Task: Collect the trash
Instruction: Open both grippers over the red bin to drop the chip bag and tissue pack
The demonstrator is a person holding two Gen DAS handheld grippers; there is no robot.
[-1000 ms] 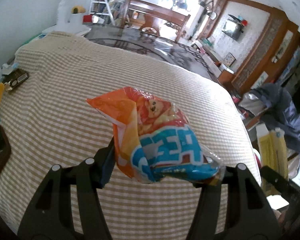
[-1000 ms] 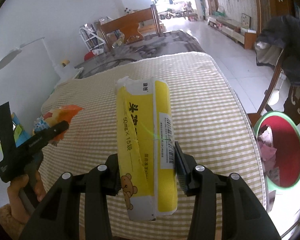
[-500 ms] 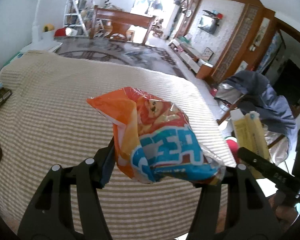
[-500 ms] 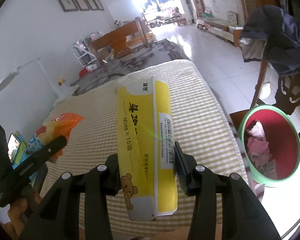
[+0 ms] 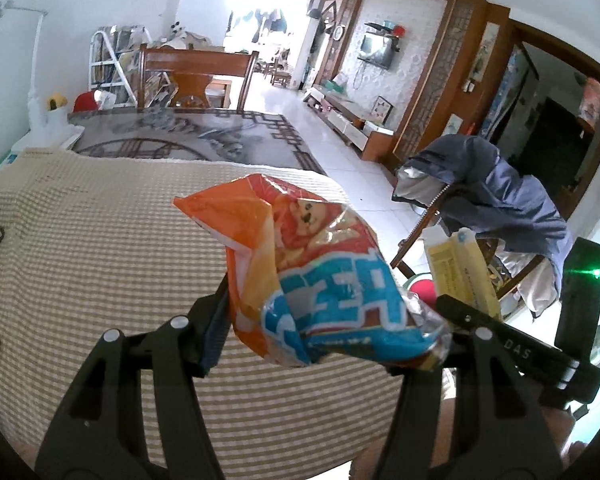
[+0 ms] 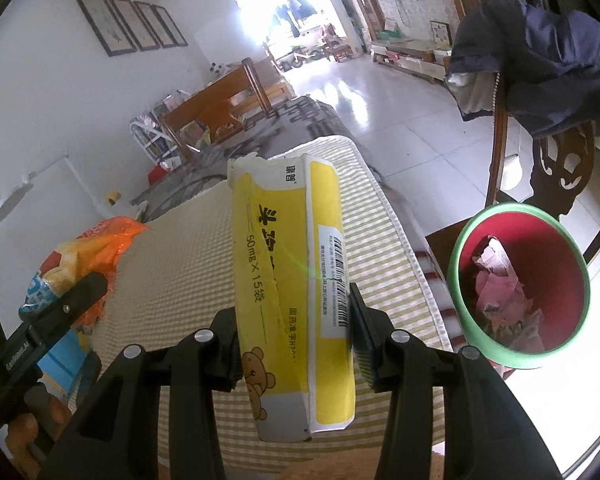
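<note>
Beside the checked worktop (image 6: 384, 240), the bin (image 6: 518, 360) lies lower right of the right tongs (image 6: 292, 344), which clamp an upright yellow box (image 6: 296, 280), nearer it than the left tongs (image 5: 320, 332) pinching a crumpled snack bag (image 5: 308, 272)

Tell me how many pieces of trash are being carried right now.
2. The orange snack bag sits in the left gripper's jaws; the yellow box in the right gripper's. More trash already lies in the bin.
</note>
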